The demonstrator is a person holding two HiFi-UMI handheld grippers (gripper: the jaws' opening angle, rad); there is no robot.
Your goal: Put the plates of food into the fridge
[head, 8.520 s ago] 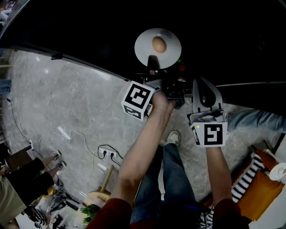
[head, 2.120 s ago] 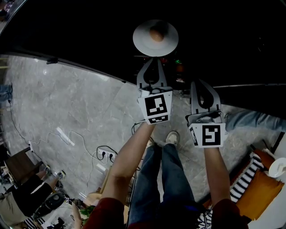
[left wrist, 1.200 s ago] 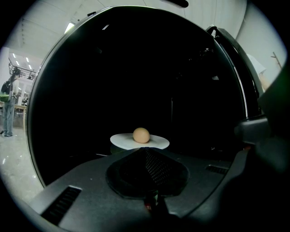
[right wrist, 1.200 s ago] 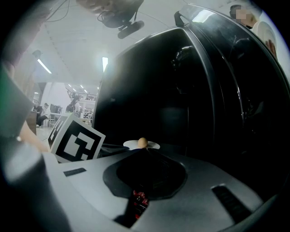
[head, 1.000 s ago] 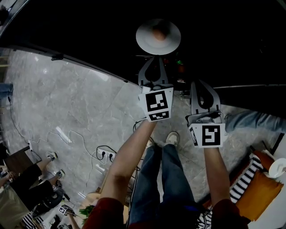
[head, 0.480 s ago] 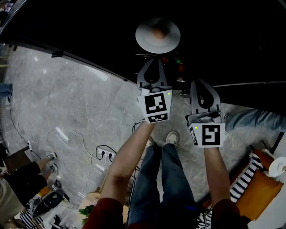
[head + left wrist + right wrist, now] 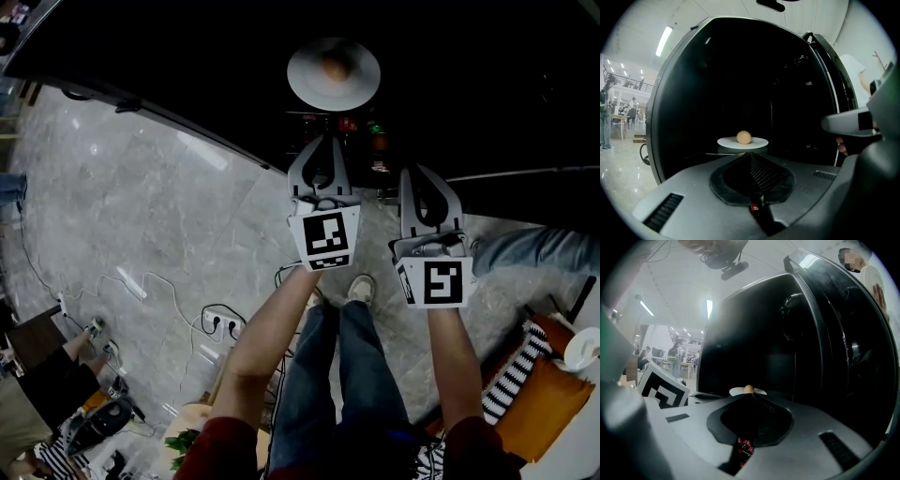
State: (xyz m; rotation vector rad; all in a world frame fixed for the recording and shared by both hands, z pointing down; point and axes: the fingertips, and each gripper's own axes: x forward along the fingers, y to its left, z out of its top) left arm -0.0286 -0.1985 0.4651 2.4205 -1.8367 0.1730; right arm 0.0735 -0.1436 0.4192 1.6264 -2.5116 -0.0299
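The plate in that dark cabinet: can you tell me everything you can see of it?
The plate is round, white, smooth and shallow; it looks like glazed ceramic. It lies level on a glossy dark shelf inside the black fridge, and the shelf faintly mirrors its underside. One small tan ball of food sits at its middle. Nothing else touches it.
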